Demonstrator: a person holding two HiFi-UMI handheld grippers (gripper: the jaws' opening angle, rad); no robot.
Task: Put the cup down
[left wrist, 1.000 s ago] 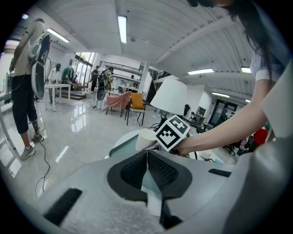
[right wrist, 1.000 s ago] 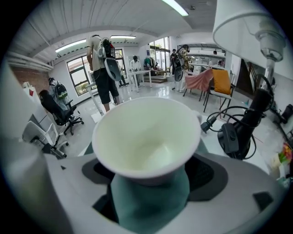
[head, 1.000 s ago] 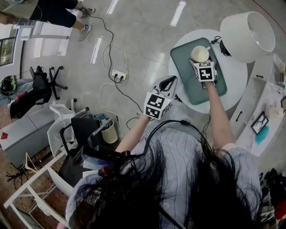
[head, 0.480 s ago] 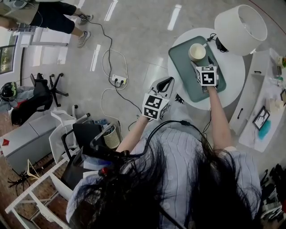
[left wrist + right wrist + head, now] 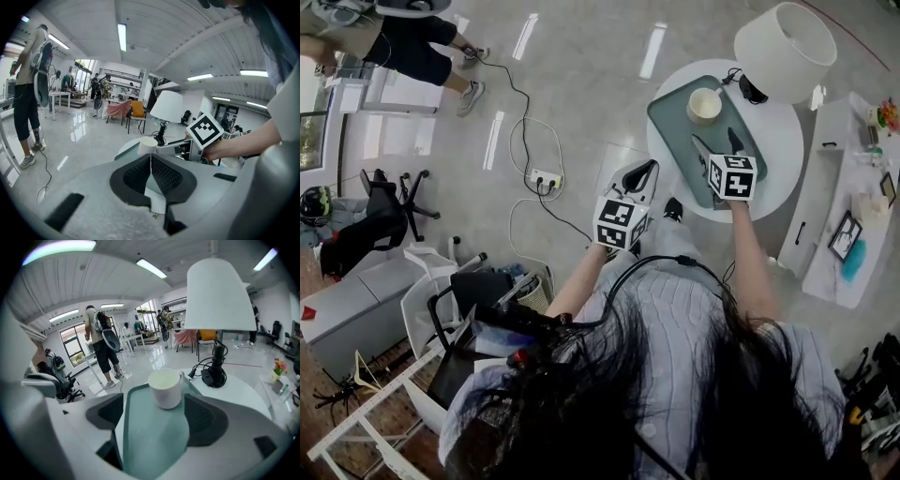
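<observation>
A cream cup (image 5: 705, 104) (image 5: 165, 387) stands upright at the far end of a green tray (image 5: 682, 136) (image 5: 154, 427) on the round white table (image 5: 778, 150). My right gripper (image 5: 714, 142) (image 5: 154, 416) is open over the tray, a little short of the cup, with nothing between its jaws. The left gripper (image 5: 638, 175) (image 5: 151, 169) is shut and empty, held beside the table over the floor. In the left gripper view the cup (image 5: 147, 146) shows beyond the jaws, next to the right gripper's marker cube (image 5: 205, 131).
A white lamp (image 5: 783, 49) (image 5: 217, 305) stands at the table's far side, its black base and cable (image 5: 213, 373) close behind the cup. A white shelf (image 5: 848, 202) lies to the right. A power strip with cables (image 5: 546, 178) is on the floor. People stand further off.
The right gripper has let go of the cup and pulled back along the tray; the cup now stands alone on it. The left gripper has barely moved.
</observation>
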